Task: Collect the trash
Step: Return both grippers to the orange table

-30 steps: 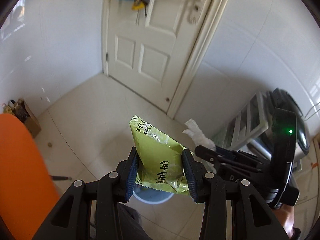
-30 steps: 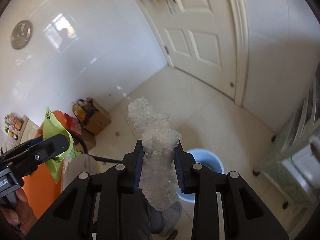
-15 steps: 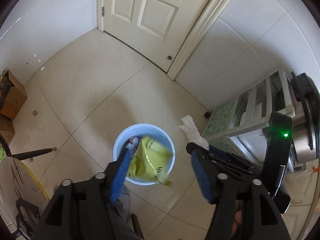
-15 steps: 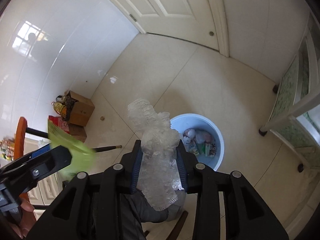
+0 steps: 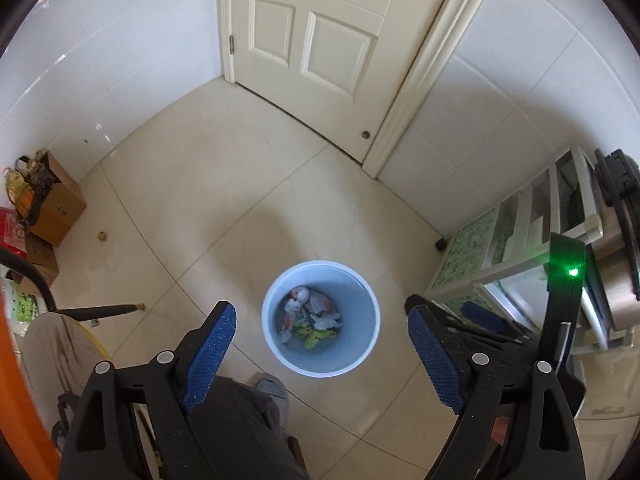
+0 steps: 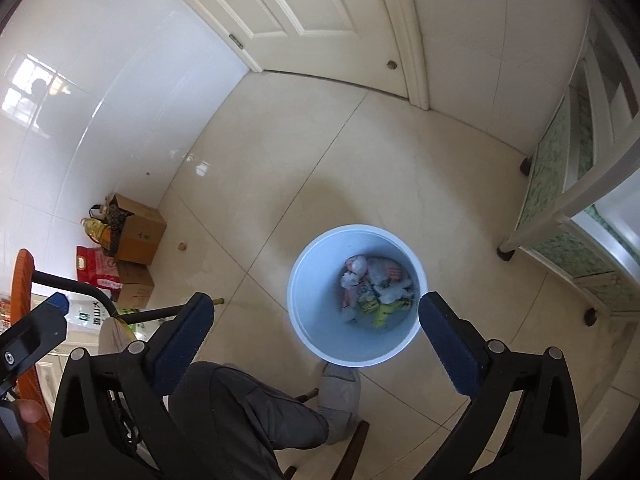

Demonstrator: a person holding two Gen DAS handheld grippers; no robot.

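**A:** Where does the bucket sit from each tool?

**B:** From the left tool (image 5: 320, 350), the pale blue bucket (image 5: 362, 354) lies dead ahead, at about 12 o'clock, framed evenly between the two blue pads. From the right tool (image 6: 316, 330), it sits ahead too, but off toward 1 o'clock, its rim close to the right-hand pad.

**A:** And the jaws?

**B:** Both tools stand wide apart with nothing between the pads. The trash (image 6: 374, 290) is in the bottom of the bucket: crumpled white pieces, a yellow-green wrapper and some printed packets, all well below the rim.

**A:** So which one is better placed over the opening?

**B:** The left, I'd judge; it is centred on it. The bucket is round, so no long axis matters there.

**A:** Anything loose left to fetch?

**B:** Nothing obvious on the floor (image 5: 240, 184) apart from a small brown bit (image 5: 102, 235) at 10 o'clock, near the cardboard box (image 5: 56, 208). Too small to name. The left tool is the nearer one to that side; the next reach probably swings that way or back toward the orange desk (image 6: 21, 280) at 9 o'clock, whose top is hardly shown.
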